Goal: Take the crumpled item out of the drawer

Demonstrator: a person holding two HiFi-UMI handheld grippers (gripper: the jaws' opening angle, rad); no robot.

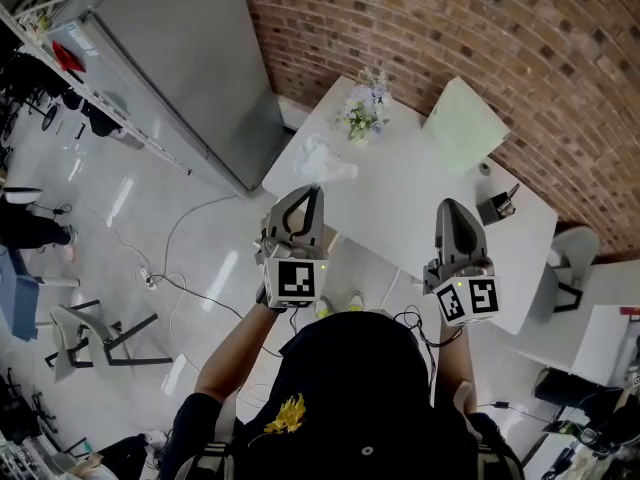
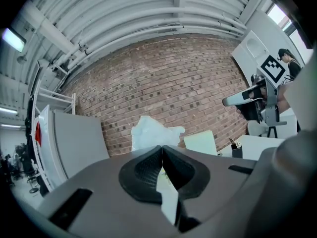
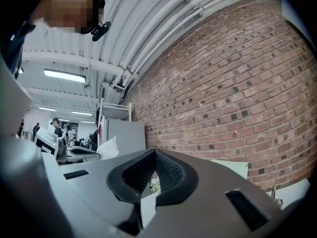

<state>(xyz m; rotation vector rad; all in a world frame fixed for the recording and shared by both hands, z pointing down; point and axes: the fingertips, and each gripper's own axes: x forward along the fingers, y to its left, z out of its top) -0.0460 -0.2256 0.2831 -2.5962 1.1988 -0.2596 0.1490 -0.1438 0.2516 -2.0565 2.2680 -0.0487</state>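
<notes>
A crumpled white item [image 1: 322,162] sticks out past the tip of my left gripper [image 1: 316,190], whose jaws are shut on it. It hangs in the air over the near left corner of the white table [image 1: 420,193]. In the left gripper view the crumpled item [image 2: 152,132] bulges just beyond the closed pads of my left gripper [image 2: 162,148]. The right gripper view shows the item [image 3: 109,148] from the side. My right gripper [image 1: 447,208] hovers over the table's front edge, pads together, with nothing in my right gripper [image 3: 154,152]. No drawer shows plainly.
A small vase of flowers [image 1: 362,116], a pale green board [image 1: 463,123] and a black pen holder [image 1: 495,206] are on the table against the brick wall. A grey cabinet [image 1: 190,68] stands to the left, cables [image 1: 165,268] lie on the floor, and a chair [image 1: 570,258] is at the right.
</notes>
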